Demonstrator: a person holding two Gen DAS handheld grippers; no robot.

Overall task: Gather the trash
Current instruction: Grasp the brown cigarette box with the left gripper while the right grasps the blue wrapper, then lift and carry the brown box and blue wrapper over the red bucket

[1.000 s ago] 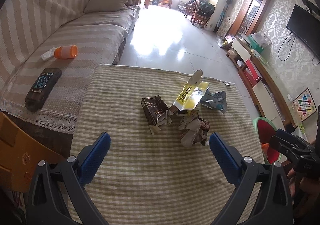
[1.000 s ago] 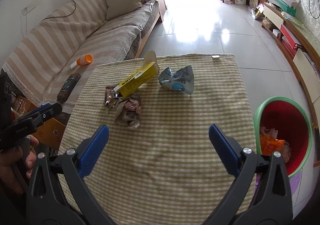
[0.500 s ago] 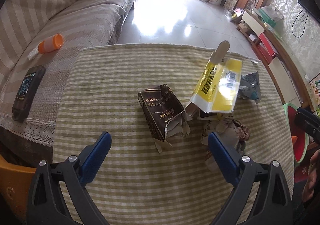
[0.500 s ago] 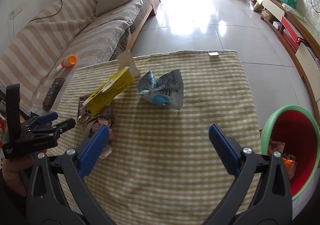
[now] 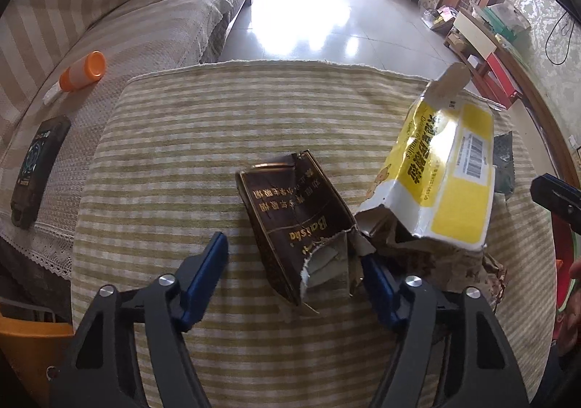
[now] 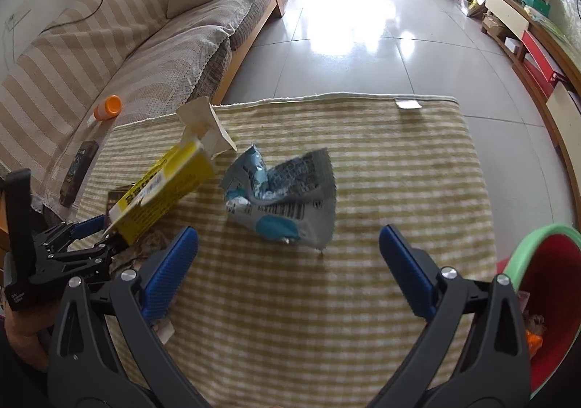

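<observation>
A torn brown carton (image 5: 301, 222) lies on the green-striped tablecloth (image 5: 203, 139). My left gripper (image 5: 294, 262) is open, its blue fingers either side of the carton's torn near end. A yellow box (image 5: 446, 172) leans right of it over crumpled brown paper (image 5: 486, 270). The yellow box (image 6: 163, 193) also shows in the right wrist view. My right gripper (image 6: 288, 255) is open and empty, just short of a crumpled grey-blue wrapper (image 6: 283, 197).
A red bin with a green rim (image 6: 544, 299) stands off the table's right edge, trash inside. A striped sofa (image 5: 109, 26) on the left holds an orange-capped bottle (image 5: 81, 72) and a dark remote (image 5: 36, 168). Tiled floor lies beyond.
Both grippers moved forward. The left one closed in on the brown carton and narrowed slightly around it. The right one neared the grey-blue wrapper.
</observation>
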